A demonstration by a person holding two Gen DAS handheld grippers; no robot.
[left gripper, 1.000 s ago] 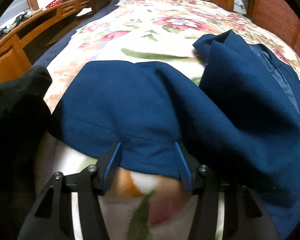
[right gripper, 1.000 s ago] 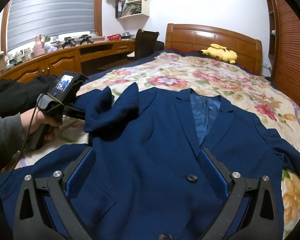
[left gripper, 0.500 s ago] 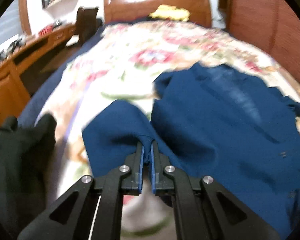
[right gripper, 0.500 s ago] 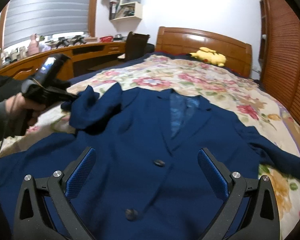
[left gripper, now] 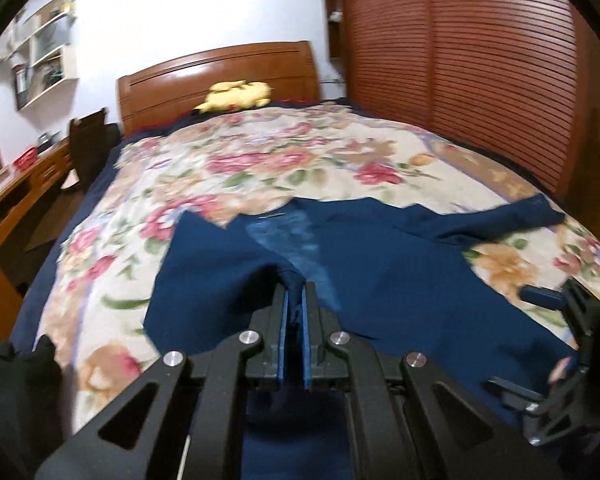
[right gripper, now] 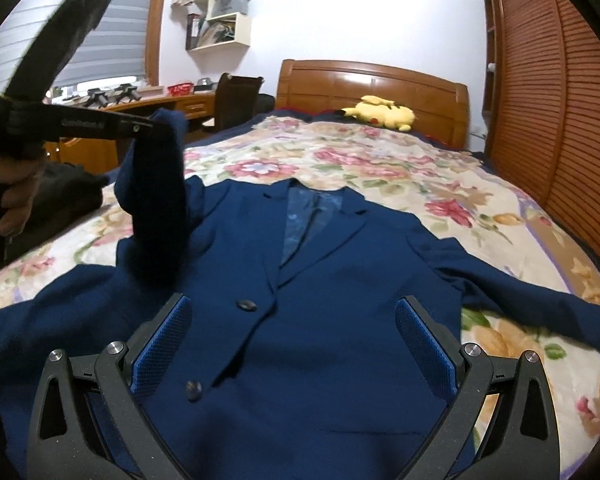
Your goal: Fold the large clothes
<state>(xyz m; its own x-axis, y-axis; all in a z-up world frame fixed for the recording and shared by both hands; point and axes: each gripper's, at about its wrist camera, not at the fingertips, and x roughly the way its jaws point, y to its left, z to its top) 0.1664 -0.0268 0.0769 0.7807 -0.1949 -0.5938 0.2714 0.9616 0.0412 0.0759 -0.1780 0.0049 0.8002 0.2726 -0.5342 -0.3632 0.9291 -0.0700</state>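
A navy blue suit jacket (right gripper: pixel 340 280) lies face up and buttoned on the floral bedspread (right gripper: pixel 380 168), collar toward the headboard. My left gripper (left gripper: pixel 294 298) is shut on the end of the jacket's left sleeve (right gripper: pixel 156 200). In the right wrist view that sleeve hangs from the left gripper (right gripper: pixel 152 126), raised above the bed beside the jacket's shoulder. My right gripper (right gripper: pixel 292 344) stands open low over the jacket's front near the buttons, with nothing between its fingers. The other sleeve (right gripper: pixel 520 292) lies spread out to the right.
A yellow plush toy (right gripper: pixel 380 114) rests against the wooden headboard (right gripper: pixel 372 80). A wooden desk and dark chair (right gripper: pixel 236 96) run along the left wall. A black garment (right gripper: pixel 72 192) lies at the bed's left edge. Louvred wardrobe doors (right gripper: pixel 560 120) line the right.
My left gripper shut on the sleeve end, then rose and swung it up and over toward the jacket's body. The right gripper drifted a little over the jacket front and stayed open.
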